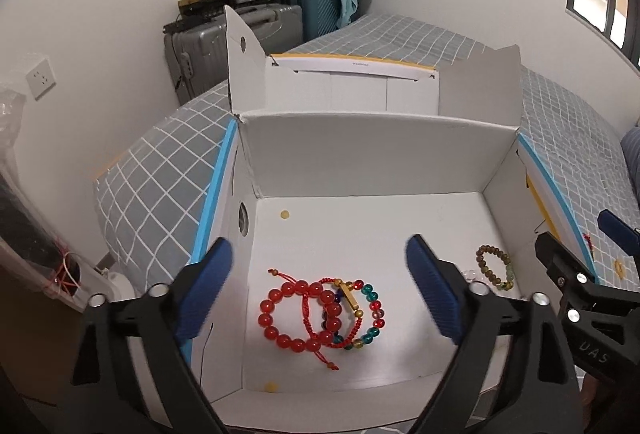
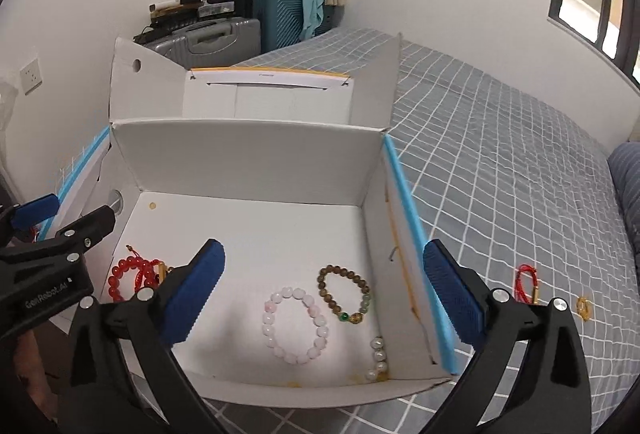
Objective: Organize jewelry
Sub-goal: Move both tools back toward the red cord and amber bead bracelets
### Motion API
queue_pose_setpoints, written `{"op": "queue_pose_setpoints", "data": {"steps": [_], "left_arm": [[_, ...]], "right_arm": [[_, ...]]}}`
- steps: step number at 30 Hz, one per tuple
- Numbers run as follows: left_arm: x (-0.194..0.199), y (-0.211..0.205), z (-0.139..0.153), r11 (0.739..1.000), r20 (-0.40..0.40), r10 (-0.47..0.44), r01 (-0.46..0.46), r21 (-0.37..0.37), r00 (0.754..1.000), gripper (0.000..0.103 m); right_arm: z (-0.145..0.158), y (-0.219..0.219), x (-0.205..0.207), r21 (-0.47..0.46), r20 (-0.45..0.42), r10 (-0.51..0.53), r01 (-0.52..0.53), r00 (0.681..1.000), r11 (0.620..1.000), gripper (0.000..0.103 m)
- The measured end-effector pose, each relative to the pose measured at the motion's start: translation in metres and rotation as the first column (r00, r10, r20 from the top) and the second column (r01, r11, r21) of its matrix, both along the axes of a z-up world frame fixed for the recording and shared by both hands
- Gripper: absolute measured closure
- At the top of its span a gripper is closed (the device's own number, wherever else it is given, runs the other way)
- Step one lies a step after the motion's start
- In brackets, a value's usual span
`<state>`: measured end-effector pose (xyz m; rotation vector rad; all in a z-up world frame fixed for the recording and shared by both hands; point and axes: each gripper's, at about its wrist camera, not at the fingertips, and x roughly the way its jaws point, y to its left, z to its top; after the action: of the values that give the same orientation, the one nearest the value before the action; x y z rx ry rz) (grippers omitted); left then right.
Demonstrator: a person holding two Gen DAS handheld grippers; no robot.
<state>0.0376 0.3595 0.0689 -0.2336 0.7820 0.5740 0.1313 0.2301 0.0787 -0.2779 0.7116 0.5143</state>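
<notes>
An open white box (image 1: 360, 153) lies on a grey checked bed. In the left wrist view my left gripper (image 1: 318, 254) is open above a red bead bracelet (image 1: 266, 314), a red cord bracelet with a gold bar (image 1: 348, 296) and a multicoloured bead bracelet (image 1: 374, 294), which overlap on the box floor. In the right wrist view my right gripper (image 2: 323, 254) is open above a pink bead bracelet (image 2: 269, 318), a brown bead bracelet (image 2: 323, 286) and white pearls (image 2: 378, 356). Neither gripper holds anything. A red cord bracelet (image 2: 526, 284) and a small gold piece (image 2: 584, 308) lie on the bed outside the box.
The box lid (image 2: 264, 93) stands up behind the box. The bedspread (image 2: 500, 173) stretches away to the right. Suitcases (image 1: 200, 49) with clutter on top stand by the far wall. A window is at the upper right.
</notes>
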Motion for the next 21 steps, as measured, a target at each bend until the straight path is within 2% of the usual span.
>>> {"op": "queue_pose_setpoints", "data": {"steps": [3,11,21], "left_arm": [[-0.002,-0.007,0.007,0.999,0.020,-0.003,0.002,0.043,1.000,0.005],[0.004,-0.032,0.022,0.998,0.053,-0.039,0.037,0.044,0.998,0.005],[0.046,-0.101,0.025,0.985,0.060,-0.171,0.170,0.018,0.983,0.006]], "right_arm": [[0.004,-0.008,0.001,0.007,-0.002,-0.006,0.006,1.000,1.000,0.007],[0.014,-0.043,0.003,0.012,0.019,-0.044,0.044,0.999,0.999,0.007],[0.022,-0.133,0.023,0.016,0.037,-0.159,0.158,0.987,0.987,0.007]]}}
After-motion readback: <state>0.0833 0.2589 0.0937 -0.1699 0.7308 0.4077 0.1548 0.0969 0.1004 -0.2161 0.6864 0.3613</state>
